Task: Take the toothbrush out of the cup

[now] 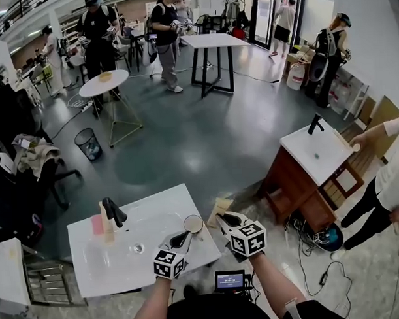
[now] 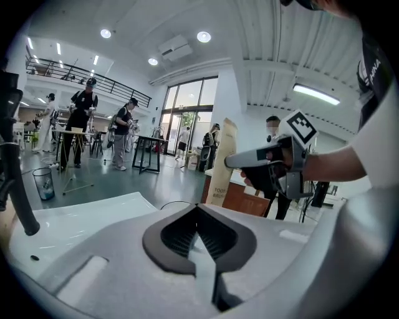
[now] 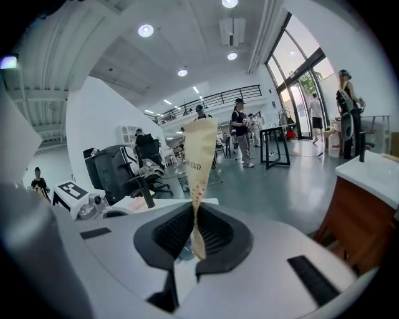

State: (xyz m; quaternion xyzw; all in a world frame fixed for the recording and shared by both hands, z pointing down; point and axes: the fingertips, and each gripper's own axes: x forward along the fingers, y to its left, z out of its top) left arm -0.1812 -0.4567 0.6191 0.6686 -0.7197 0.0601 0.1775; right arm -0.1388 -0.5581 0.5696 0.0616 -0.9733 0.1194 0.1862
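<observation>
Right gripper is clenched on the tan paper-wrapped toothbrush, which is pinched at its lower end between the dark pads and stands upright above them. In the head view the toothbrush is held just past the right edge of the white sink counter, outside the clear round cup. The cup is set close to that same edge. Left gripper is closed with nothing between its jaws and is held over the counter's near right corner, its tip just beside the cup. A black tap is placed toward the left edge. Grey floor is spread between the counter and the brown wooden cabinet to the right.
</observation>
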